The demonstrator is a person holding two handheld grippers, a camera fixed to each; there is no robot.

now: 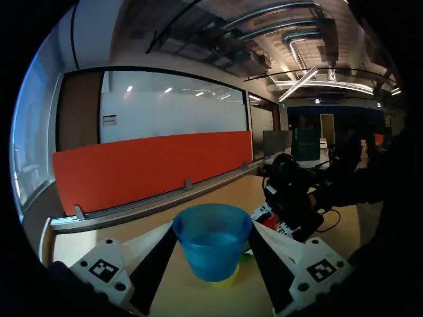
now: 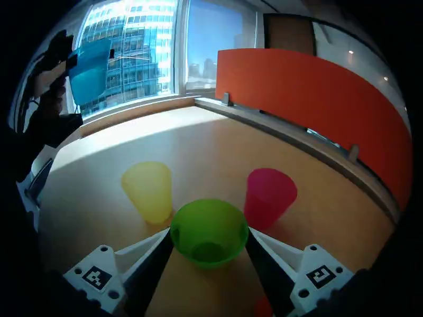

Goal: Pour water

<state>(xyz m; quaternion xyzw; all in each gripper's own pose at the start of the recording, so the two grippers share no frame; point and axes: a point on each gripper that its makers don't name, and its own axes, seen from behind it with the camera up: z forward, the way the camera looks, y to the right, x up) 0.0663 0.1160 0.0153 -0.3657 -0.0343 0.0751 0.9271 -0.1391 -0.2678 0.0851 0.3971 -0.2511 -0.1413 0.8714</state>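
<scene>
Underneath both tools, wooden table (image 2: 211,137): broad, pale and mostly bare, with plenty of free surface left of and beyond the cups. Bounded on the right, in the right gripper view, by orange partition (image 2: 317,90), standing on a grey rail along the table edge. Bounded at the far end by tall windows (image 2: 132,47) above a low sill.

Next in size, left gripper (image 1: 212,224): fingers spread about a cup's width and pressed on either side of blue cup (image 1: 212,248), upright, mouth up. From the right gripper view, high at the far left against the window, well above the table and well apart from the other cups, carried in a dark hand (image 2: 50,100). Contents hard to judge through the tinted wall.

Right gripper (image 2: 208,231): likewise parted to a cup's width, both fingers against the sides of green cup (image 2: 209,248), mouth open toward the camera, bottom visible inside. Cannot tell whether resting on the table or lifted just off it.

Just beyond green cup, two more standing on the table: yellow cup (image 2: 148,190) to the left, pink cup (image 2: 268,195) to the right. Apart from each other, bare wood between them, each near green cup. Open table from there to the sill and the partition rail.
</scene>
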